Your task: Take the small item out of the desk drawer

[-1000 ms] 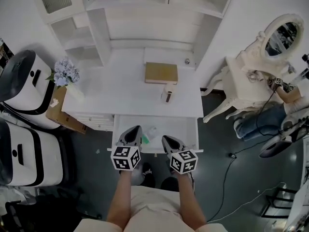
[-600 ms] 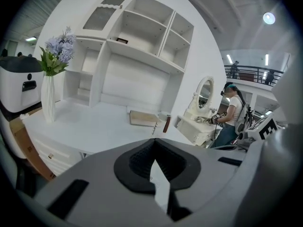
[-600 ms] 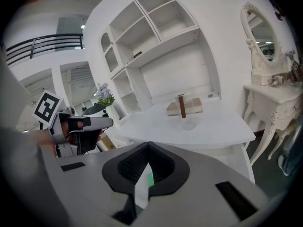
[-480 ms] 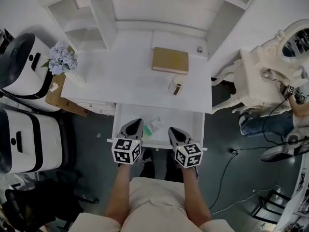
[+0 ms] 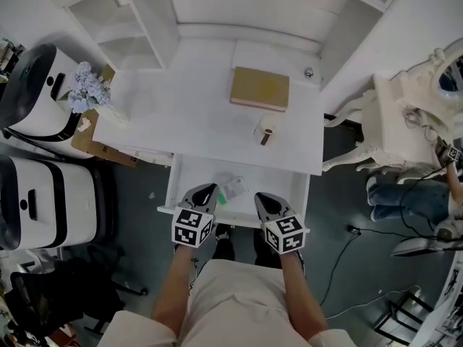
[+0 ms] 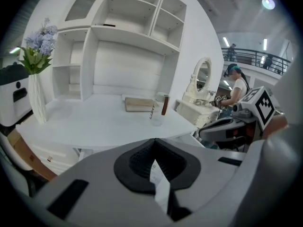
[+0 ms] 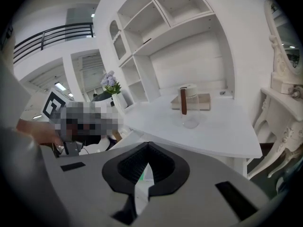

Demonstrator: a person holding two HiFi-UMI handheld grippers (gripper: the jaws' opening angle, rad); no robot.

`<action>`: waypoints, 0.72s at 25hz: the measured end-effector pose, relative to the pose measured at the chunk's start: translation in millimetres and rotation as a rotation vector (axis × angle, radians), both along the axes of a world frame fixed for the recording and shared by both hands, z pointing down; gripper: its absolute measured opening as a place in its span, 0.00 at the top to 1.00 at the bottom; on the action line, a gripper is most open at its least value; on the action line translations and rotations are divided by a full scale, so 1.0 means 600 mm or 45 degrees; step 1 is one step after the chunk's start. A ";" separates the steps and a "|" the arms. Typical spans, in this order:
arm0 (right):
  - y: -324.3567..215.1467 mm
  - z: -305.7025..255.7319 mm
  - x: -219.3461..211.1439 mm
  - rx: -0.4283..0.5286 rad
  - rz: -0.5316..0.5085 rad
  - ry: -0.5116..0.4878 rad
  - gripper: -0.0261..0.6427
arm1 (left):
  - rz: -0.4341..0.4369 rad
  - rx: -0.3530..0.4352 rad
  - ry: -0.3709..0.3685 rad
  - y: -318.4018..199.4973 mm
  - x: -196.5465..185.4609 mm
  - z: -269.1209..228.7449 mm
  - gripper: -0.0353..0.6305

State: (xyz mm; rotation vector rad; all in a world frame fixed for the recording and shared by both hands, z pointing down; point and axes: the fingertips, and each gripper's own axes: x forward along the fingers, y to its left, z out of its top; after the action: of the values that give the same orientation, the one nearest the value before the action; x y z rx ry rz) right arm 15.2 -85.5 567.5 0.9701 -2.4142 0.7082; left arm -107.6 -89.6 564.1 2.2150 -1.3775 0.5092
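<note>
The white desk's (image 5: 181,114) drawer (image 5: 278,183) stands pulled out. A small clear packet with a green patch (image 5: 231,189) lies in it, left of centre. My left gripper (image 5: 205,192) is shut and empty over the drawer's front left, just left of the packet. My right gripper (image 5: 262,199) is also shut and empty, over the front edge to the packet's right. In the left gripper view the left gripper (image 6: 154,140) points over the desktop with its jaws together. The right gripper (image 7: 148,144) looks the same in its own view.
On the desktop lie a tan book (image 5: 260,88) and a clear glass with a brown stick (image 5: 265,131); a vase of pale flowers (image 5: 85,92) stands at its left end. White appliances (image 5: 36,100) flank the left, an ornate white dressing table (image 5: 412,114) the right.
The head view has shifted, so the desk sits slightly further right in the picture. Both grippers have stayed shut at the drawer's front edge, and the packet has not moved.
</note>
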 end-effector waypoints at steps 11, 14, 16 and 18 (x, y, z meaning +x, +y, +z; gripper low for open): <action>0.028 0.055 0.029 -0.053 -0.129 0.110 0.92 | 0.332 -0.116 -0.178 0.018 0.055 0.107 0.92; 0.035 0.064 0.034 -0.075 -0.119 0.113 0.92 | 0.405 -0.153 -0.217 0.020 0.066 0.130 0.92; 0.039 0.067 0.040 -0.079 -0.113 0.122 0.92 | 0.458 -0.164 -0.229 0.021 0.076 0.143 0.91; 0.041 0.070 0.043 -0.081 -0.105 0.128 0.92 | 0.508 -0.181 -0.245 0.023 0.084 0.159 0.89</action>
State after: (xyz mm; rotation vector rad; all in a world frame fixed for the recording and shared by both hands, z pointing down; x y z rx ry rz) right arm 41.2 -61.0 609.3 0.8557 -2.3157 0.6856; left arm -57.5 -75.7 659.6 2.3750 -0.9464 0.9509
